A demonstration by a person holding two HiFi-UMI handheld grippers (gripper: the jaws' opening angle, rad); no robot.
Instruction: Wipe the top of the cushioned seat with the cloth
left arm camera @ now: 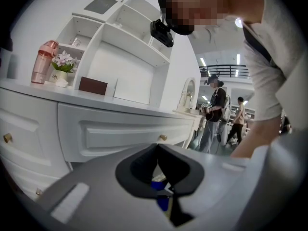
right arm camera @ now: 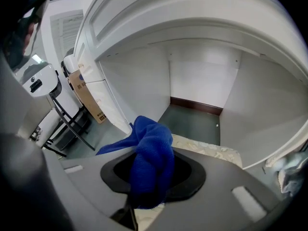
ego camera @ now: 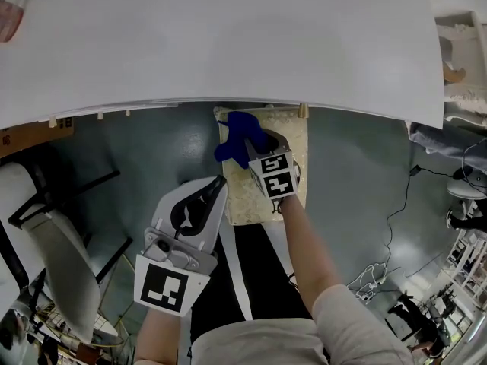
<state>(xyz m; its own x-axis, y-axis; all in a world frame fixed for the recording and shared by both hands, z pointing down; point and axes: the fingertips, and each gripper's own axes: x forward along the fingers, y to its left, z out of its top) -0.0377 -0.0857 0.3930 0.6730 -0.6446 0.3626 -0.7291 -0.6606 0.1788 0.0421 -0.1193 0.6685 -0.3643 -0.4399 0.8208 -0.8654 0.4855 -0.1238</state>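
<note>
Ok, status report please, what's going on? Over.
Right gripper shut on cloth, over seat. Left gripper shut, empty, off to the side. Seat top bare; desk overhangs its far end.

The cloth (ego camera: 242, 137) is deep blue; the cushioned seat (ego camera: 247, 201) is cream with a faint, paler floral pattern; the desk (ego camera: 228, 44) is plain white, its drawer knob (left arm camera: 162, 137) brass; the floor (ego camera: 160, 143) is dull grey-green; the left gripper (ego camera: 221, 181) and right gripper (ego camera: 249, 152) are light grey with black-lined jaws and black-and-white square markers; a bottle (left arm camera: 42, 61) is pink
</note>
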